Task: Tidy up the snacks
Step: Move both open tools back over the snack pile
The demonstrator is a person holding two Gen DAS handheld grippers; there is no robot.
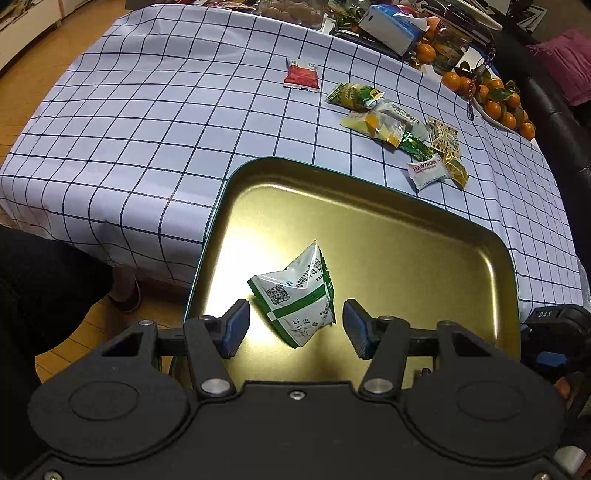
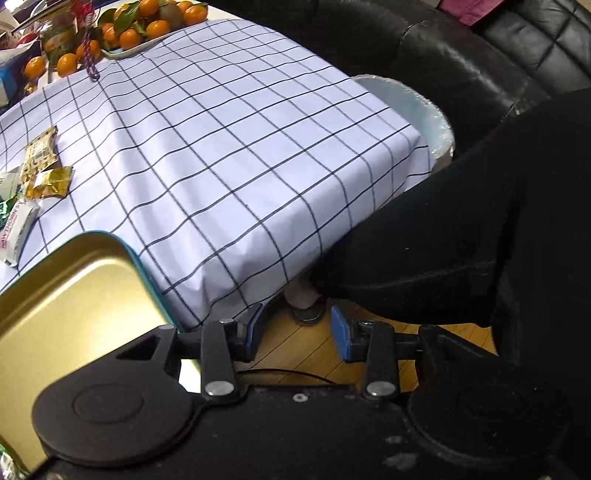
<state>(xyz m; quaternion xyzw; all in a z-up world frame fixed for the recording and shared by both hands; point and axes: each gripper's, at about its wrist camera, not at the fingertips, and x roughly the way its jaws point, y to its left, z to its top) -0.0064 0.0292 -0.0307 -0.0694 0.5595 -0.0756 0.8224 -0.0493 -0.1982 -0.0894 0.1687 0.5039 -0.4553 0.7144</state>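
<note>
A gold metal tray (image 1: 424,236) with a teal rim sits at the near edge of the checked tablecloth (image 1: 166,122). A white and green snack packet (image 1: 295,295) lies in the tray. My left gripper (image 1: 293,328) is open just above it, one pad on each side, not touching. Several loose snack packets (image 1: 399,125) lie beyond the tray, and a red packet (image 1: 301,74) lies apart. My right gripper (image 2: 299,332) is open and empty off the table's corner, over the wooden floor. The tray's corner (image 2: 74,291) shows at its left.
A plate of oranges (image 1: 502,103) (image 2: 147,26), a jar and boxes crowd the far edge of the table. A black leather sofa (image 2: 480,55) stands to the right. The person's dark-clothed leg (image 2: 461,236) and a slippered foot (image 2: 306,306) are beside the table corner.
</note>
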